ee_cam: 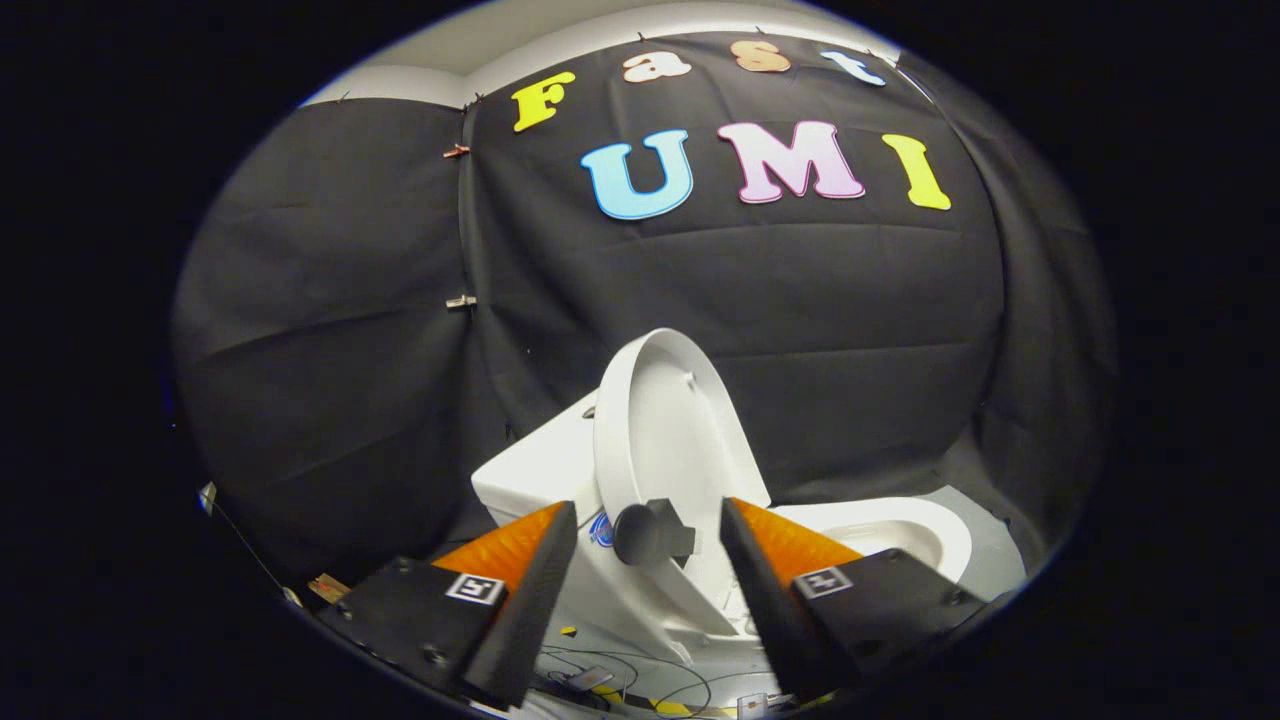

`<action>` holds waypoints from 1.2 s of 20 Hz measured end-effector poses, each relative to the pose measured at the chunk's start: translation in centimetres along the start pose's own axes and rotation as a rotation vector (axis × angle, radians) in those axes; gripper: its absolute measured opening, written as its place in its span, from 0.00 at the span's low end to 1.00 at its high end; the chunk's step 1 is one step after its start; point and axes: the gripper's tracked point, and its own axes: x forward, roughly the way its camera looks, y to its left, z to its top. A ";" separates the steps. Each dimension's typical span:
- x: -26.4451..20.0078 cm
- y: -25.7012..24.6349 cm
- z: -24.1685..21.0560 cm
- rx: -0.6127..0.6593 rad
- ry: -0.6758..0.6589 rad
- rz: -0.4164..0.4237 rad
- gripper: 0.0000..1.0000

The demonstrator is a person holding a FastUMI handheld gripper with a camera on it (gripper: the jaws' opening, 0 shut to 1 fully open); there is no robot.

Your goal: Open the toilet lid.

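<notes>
At the bottom of the frame the gripper has its two fingers spread wide apart, with nothing pinched between them. In the gap between the fingertips sits a dark round knob fixed near the lower edge of the toilet lid; neither finger touches it. Below the fingers, at the bottom centre, thin cables lie on the pale floor. The toilet lid stands raised, close to upright, just ahead of the fingers in the centre of the frame, its pale inner face turned toward the right. To the lower right, beyond the right finger, the white bowl lies open; what it holds cannot be made out. Left of the lid is the white tank. Black cloth hangs behind it all.
</notes>
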 end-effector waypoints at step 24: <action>-21.6 -7.1 19.4 -0.190 -0.336 -0.301 0.98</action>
